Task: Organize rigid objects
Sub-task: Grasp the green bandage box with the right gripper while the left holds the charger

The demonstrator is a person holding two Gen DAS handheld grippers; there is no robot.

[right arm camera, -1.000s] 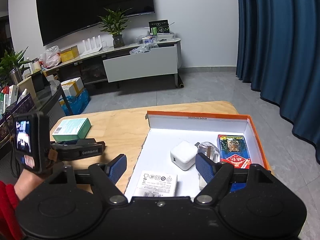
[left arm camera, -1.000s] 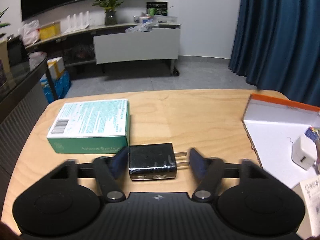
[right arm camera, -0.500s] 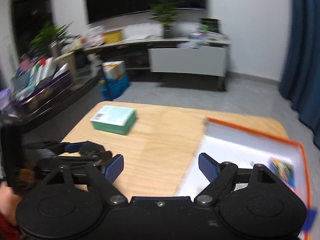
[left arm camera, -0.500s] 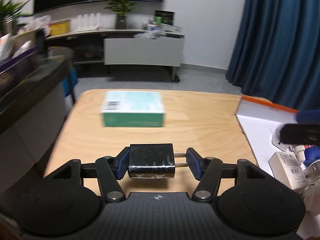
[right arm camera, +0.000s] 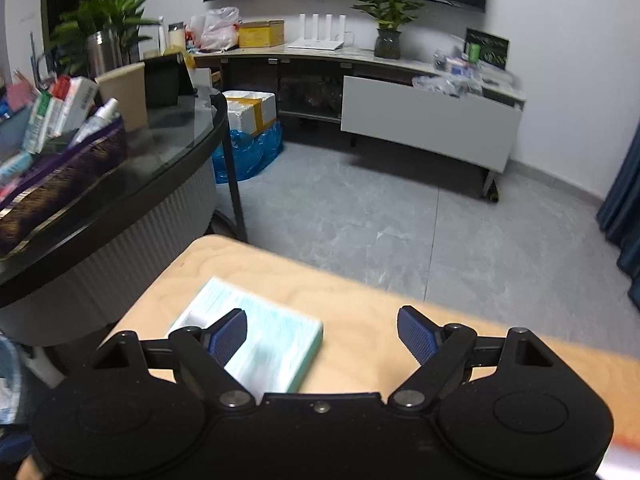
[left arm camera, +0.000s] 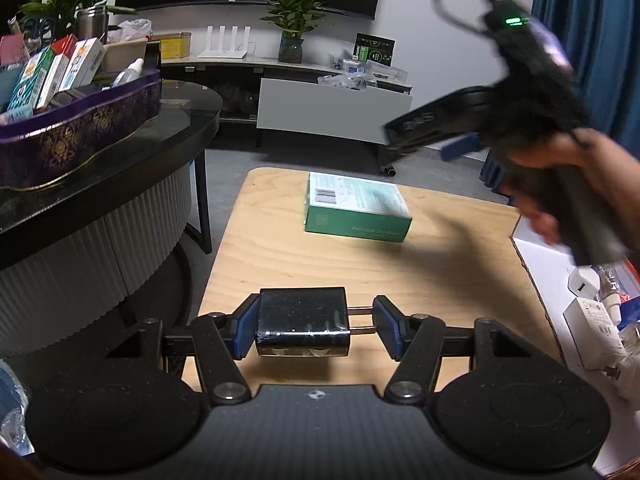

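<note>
My left gripper (left arm camera: 314, 330) is shut on a black plug adapter (left arm camera: 302, 326), pads on its body and prongs, held just above the wooden table (left arm camera: 440, 280). A green box (left arm camera: 356, 212) lies farther back on the table. My right gripper (right arm camera: 322, 336) is open and empty, hovering above the green box (right arm camera: 268, 344); it also shows in the left wrist view (left arm camera: 460, 132), held high over the table. A white box with an orange rim (left arm camera: 560, 276) at the right holds a white charger (left arm camera: 584, 284) and small cartons.
A black round side table (left arm camera: 120, 168) with a purple tray of boxes (left arm camera: 76, 128) stands left of the wooden table. A TV console (right arm camera: 420, 116) and blue curtain (left arm camera: 592, 12) are behind. The wooden table's left edge is close to my left gripper.
My left gripper closed on the black adapter and lifted it, turning left. My right gripper swung left from above the white box to above the green box.
</note>
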